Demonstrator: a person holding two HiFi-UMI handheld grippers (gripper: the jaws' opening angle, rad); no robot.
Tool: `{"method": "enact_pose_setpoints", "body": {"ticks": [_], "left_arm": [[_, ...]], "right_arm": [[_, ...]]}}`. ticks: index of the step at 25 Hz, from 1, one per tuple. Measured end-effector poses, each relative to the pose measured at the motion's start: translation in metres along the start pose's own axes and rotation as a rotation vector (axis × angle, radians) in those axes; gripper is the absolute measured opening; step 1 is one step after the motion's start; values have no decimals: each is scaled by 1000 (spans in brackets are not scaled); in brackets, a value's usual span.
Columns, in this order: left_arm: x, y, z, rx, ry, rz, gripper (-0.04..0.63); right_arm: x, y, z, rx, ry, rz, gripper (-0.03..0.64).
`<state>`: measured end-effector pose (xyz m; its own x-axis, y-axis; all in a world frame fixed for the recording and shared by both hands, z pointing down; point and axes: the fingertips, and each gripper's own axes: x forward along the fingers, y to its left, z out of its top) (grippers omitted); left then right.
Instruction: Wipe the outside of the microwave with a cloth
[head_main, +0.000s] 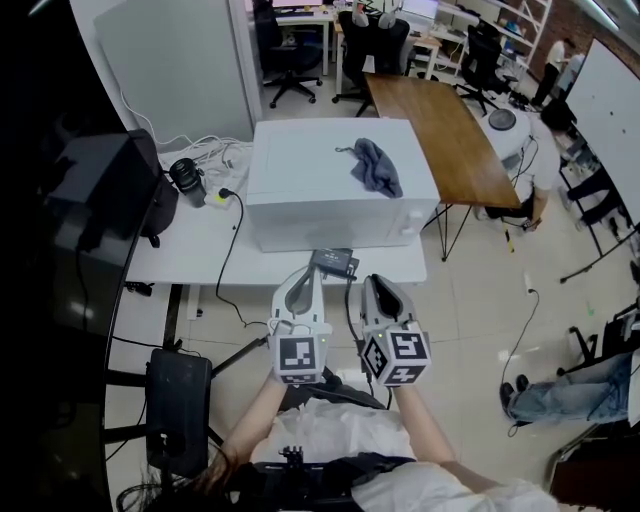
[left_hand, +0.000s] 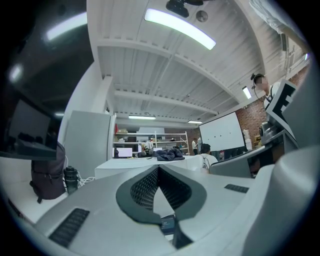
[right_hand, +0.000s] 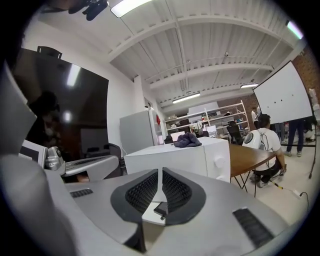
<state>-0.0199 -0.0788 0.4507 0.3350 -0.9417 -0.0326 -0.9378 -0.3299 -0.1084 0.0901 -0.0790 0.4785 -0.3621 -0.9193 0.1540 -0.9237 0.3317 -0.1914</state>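
A white microwave (head_main: 340, 185) stands on a white table (head_main: 190, 245), and a crumpled blue-grey cloth (head_main: 376, 165) lies on its top towards the right. Both grippers hang side by side in front of the table's near edge, apart from the microwave and pointing at it. My left gripper (head_main: 303, 278) is shut, its pads meeting at the tip (left_hand: 158, 167) with nothing between them. My right gripper (head_main: 380, 285) is shut and empty too (right_hand: 160, 171). The microwave (right_hand: 185, 160) and the cloth (right_hand: 187, 140) lie ahead in the right gripper view, and the cloth (left_hand: 169, 155) also in the left gripper view.
A black backpack (head_main: 110, 190), a dark bottle (head_main: 187, 182) and white cables (head_main: 215, 155) sit on the table left of the microwave. A small dark device (head_main: 335, 262) lies at the table's front edge. A wooden table (head_main: 440, 135) adjoins on the right. A black seat (head_main: 178, 400) stands low left.
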Motion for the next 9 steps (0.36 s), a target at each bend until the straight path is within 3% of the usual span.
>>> {"method": "enact_pose_setpoints", "body": {"ticks": [9], "left_arm": [[2,-2,-1,-1,2,6,-8]], "right_arm": [[1,-4,0,8,2,8,40]]}}
